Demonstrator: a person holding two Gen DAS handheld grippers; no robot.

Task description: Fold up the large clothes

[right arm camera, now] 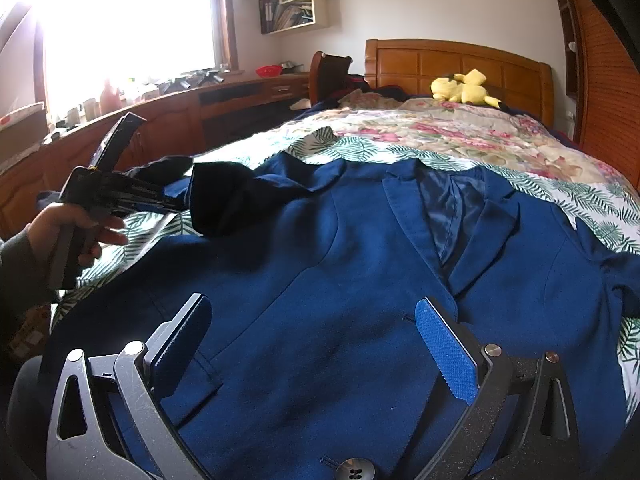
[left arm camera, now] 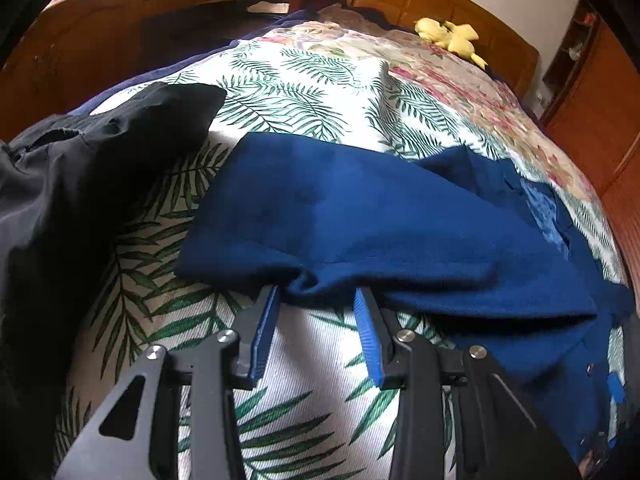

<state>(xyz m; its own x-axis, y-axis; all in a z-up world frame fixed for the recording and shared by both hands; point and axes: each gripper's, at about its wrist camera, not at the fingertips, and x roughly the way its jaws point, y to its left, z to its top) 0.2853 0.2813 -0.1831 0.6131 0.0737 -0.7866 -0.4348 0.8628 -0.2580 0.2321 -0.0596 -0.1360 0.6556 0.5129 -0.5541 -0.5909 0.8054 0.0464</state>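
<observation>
Black garment (left arm camera: 100, 168) beside blue jacket (left arm camera: 360, 220), leaf-print bedspread (left arm camera: 304, 76)

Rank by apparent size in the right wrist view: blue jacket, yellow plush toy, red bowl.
1. blue jacket, fills most of the frame, though nearest the camera
2. yellow plush toy
3. red bowl, far off on the counter, so true size unsure

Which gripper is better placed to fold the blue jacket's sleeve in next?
Left, probably. The left gripper sits open at the hem of the dark blue wool jacket's sleeve, fabric bunched between its fingertips. The right gripper hovers open over the jacket's front panel, away from any edge.
</observation>
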